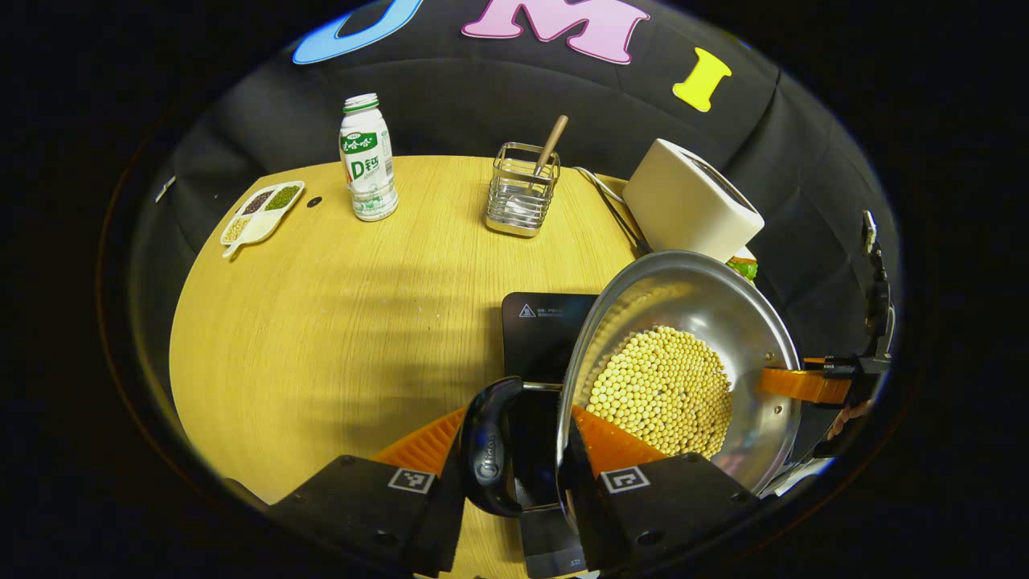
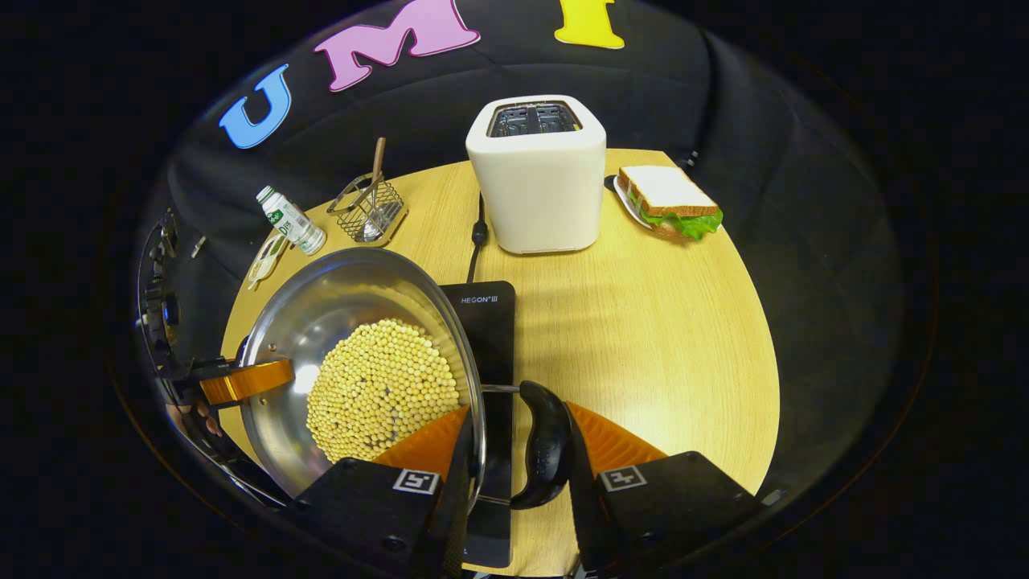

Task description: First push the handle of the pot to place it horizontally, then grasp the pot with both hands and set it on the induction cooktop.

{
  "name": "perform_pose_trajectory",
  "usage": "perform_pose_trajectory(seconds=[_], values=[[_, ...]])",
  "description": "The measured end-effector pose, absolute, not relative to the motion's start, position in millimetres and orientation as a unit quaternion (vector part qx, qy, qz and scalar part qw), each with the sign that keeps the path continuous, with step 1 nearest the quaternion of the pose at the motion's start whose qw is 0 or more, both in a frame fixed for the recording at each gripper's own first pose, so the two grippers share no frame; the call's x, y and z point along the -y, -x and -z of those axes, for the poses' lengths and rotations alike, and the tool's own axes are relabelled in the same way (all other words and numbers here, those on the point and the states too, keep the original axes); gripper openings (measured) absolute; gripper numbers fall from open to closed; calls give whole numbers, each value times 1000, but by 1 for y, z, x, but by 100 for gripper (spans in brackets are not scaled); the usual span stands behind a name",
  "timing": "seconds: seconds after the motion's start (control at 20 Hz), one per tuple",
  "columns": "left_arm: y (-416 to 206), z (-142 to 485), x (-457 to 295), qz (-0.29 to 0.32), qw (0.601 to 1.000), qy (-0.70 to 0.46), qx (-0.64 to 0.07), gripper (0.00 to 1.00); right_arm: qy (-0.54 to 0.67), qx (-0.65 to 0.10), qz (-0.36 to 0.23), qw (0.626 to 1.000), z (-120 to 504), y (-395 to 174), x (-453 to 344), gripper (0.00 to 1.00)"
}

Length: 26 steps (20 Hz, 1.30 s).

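The steel pot (image 1: 683, 354), its bottom covered with yellow beans (image 1: 663, 394), is tilted and held above the black induction cooktop (image 1: 543, 330) on the wooden desk (image 1: 338, 322). The left tool (image 1: 514, 450) straddles the pot's rim and one black side handle (image 1: 486, 446), one finger inside the pot and one outside the handle; whether both fingers press on them cannot be told. The right tool (image 2: 514, 446) straddles the opposite rim and the other black handle (image 2: 543, 446) in the same way, its grip equally unclear. At the back of the desk stand a wire holder (image 1: 521, 189) with a wooden-handled utensil in it, a white bottle (image 1: 367, 157), a divided dish (image 1: 261, 211) of dark, green and pale beans, a white toaster (image 2: 537, 173) and a plate (image 2: 631, 211) carrying a sandwich (image 2: 671, 201).
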<state>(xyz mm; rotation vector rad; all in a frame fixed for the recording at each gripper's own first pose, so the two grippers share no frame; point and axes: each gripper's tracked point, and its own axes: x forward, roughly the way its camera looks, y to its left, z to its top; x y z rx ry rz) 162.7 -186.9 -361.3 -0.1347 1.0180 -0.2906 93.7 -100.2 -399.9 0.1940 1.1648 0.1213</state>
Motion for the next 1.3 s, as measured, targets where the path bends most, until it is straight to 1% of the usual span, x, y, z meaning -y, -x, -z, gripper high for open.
perform_pose_trajectory(seconds=[0.15, 0.25, 0.3, 0.4, 0.45, 0.5, 0.55, 0.65, 0.85, 1.0, 1.3], values=[[-162, 362, 187, 136, 860, 65, -488, 61, -90, -546, -55, 831, 399, -92, 99, 58], [-162, 361, 187, 133, 861, 60, -488, 63, -87, -544, -51, 833, 399, -92, 99, 60], [-163, 359, 185, 130, 864, 51, -484, 63, -86, -539, -49, 836, 397, -93, 100, 61], [-166, 350, 181, 128, 874, 32, -467, 77, -96, -530, -49, 841, 390, -93, 97, 65], [-168, 345, 180, 129, 880, 22, -457, 90, -96, -524, -43, 845, 382, -96, 101, 83], [-167, 338, 178, 132, 886, 13, -445, 96, -93, -516, -34, 851, 382, -94, 105, 100], [-167, 329, 175, 132, 891, 3, -435, 98, -95, -507, -25, 856, 373, -93, 110, 99], [-160, 308, 170, 134, 903, -7, -407, 96, -106, -477, -9, 872, 351, -91, 113, 99], [-138, 242, 170, 152, 932, 7, -328, 96, -114, -387, 10, 915, 285, -89, 116, 99], [-118, 184, 163, 156, 952, 6, -262, 96, -99, -319, 18, 942, 222, -84, 118, 99], [-79, 93, 134, 136, 979, 8, -149, 96, -68, -167, 26, 983, 89, -78, 106, 99]])
